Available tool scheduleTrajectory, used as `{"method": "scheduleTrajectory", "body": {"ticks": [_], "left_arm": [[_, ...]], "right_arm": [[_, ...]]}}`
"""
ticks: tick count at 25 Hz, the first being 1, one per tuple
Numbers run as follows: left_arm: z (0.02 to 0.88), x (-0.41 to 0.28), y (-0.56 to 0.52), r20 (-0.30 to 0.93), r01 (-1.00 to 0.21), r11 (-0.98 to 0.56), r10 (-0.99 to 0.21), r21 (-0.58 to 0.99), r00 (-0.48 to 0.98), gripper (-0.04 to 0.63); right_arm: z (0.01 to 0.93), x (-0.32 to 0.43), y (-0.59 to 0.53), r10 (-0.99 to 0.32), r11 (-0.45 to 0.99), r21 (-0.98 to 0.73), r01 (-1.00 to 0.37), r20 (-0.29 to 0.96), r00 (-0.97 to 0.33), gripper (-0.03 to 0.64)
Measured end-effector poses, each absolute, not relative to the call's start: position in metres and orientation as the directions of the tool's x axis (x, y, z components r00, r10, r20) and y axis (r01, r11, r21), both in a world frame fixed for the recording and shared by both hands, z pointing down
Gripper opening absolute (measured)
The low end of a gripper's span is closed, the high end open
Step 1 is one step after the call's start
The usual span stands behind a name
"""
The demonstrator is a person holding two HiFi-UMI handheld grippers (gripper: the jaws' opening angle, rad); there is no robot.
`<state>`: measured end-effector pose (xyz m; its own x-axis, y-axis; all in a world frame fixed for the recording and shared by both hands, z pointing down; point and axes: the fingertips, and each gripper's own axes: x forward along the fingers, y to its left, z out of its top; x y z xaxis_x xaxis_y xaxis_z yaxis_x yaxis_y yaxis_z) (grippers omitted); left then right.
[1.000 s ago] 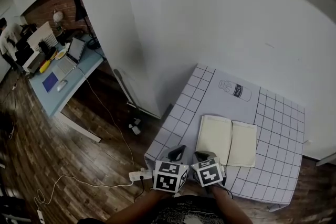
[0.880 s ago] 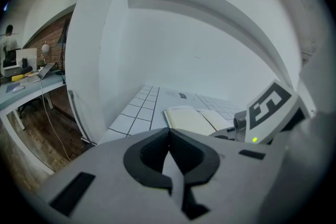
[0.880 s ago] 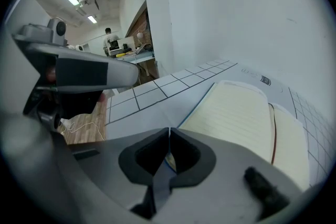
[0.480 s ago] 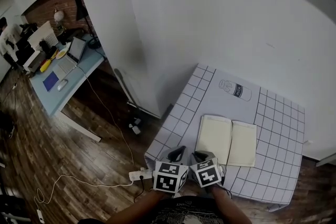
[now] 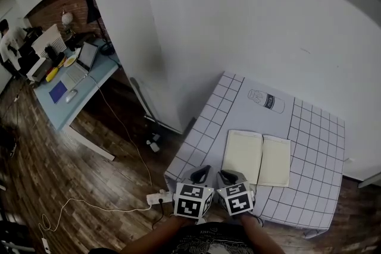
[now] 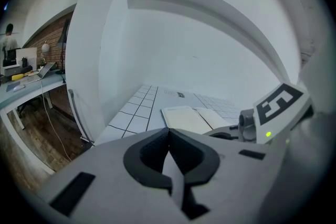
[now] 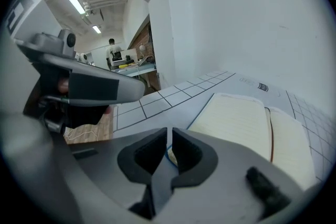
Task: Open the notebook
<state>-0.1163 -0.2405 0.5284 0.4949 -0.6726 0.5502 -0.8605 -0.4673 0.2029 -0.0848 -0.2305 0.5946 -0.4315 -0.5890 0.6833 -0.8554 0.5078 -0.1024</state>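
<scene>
1. Since the cream-paged notebook with a thin blue cover edge (image 5: 257, 159) already lies spread flat, both pages facing up, the opening looks done.
2. It rests on the white, black-gridded worktop (image 5: 208, 122), just ahead of the right gripper (image 7: 169, 136), and ahead and to the right of the left gripper (image 6: 168, 131).
3. Right gripper: its jaws stand a narrow slit apart, having just been opening. Nothing is pinched between them, though the notebook's near left corner shows through the gap, just beyond.
4. Left gripper: its jaws are pressed together on nothing.
5. Judged from this, only drawing both grippers clear may remain.
</scene>
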Motion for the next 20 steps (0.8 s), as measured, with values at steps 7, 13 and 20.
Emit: {"method": "scheduleTrajectory", "body": {"ticks": [7, 13, 20], "left_arm": [[0.524, -0.107, -0.233, 0.539, -0.844, -0.497, -0.663, 0.201, 0.519, 0.008], [0.520, -0.092, -0.224, 0.526, -0.822, -0.532, -0.649, 0.202, 0.549, 0.008], [0.513, -0.078, -0.208, 0.509, -0.796, -0.569, -0.632, 0.208, 0.585, 0.008]], "right_arm": [[0.575, -0.074, -0.227, -0.648, 0.458, -0.119, -0.881, 0.634, -0.422, 0.035], [0.559, -0.060, -0.220, -0.690, 0.413, -0.140, -0.900, 0.597, -0.410, 0.031], [0.538, -0.048, -0.207, -0.736, 0.372, -0.143, -0.917, 0.556, -0.386, 0.028]]}}
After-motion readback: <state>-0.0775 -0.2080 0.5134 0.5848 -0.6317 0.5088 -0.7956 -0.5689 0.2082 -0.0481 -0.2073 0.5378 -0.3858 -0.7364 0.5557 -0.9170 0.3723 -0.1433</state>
